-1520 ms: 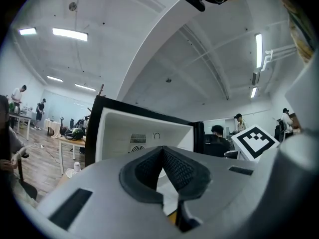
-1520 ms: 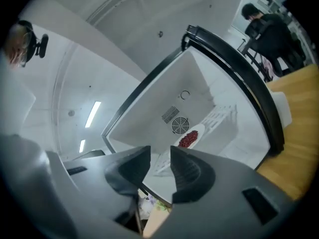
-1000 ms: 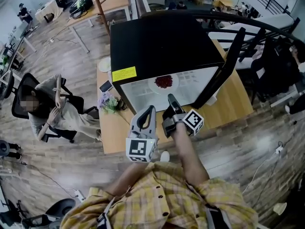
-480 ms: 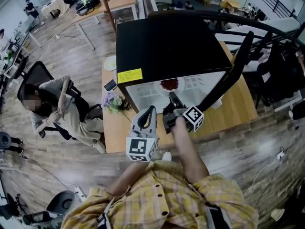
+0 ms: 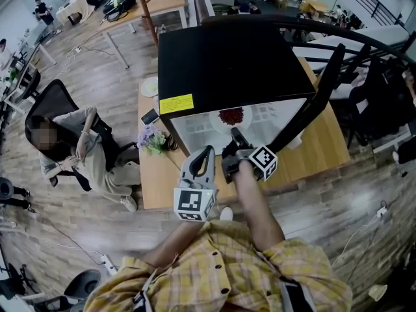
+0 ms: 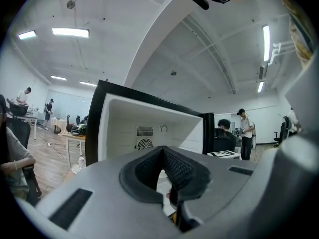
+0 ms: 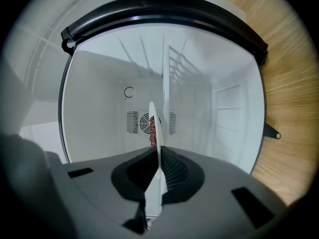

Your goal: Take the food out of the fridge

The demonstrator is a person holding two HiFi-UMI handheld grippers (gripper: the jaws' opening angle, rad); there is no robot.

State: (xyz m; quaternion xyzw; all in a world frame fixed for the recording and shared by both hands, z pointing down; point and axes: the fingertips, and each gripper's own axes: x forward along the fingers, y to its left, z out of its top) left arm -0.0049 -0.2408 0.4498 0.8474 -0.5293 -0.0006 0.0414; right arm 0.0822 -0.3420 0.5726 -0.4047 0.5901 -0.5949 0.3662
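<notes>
A white plate [image 5: 242, 118] with a heap of red food [image 5: 231, 115] lies on the floor of the open black fridge [image 5: 227, 57]. My right gripper [image 5: 234, 134] reaches into the opening, and its jaws are closing tight on the plate's near rim. In the right gripper view the plate [image 7: 154, 126] shows edge-on between the pads of the right gripper [image 7: 158, 171], with the food [image 7: 152, 131] behind it. My left gripper [image 5: 207, 151] hangs just outside the fridge to the left, shut and holding nothing. The left gripper [image 6: 163, 183] looks into the white interior [image 6: 129, 123].
The fridge stands on a wooden table [image 5: 318, 148], with its door [image 5: 315, 93] swung open to the right. A phone [image 5: 151, 116] and a bunch of flowers [image 5: 151, 139] lie left of the fridge. A person sits in an office chair [image 5: 49, 103] further left.
The right gripper has edged forward and down to the plate's rim and closed on it. The left gripper has stayed put.
</notes>
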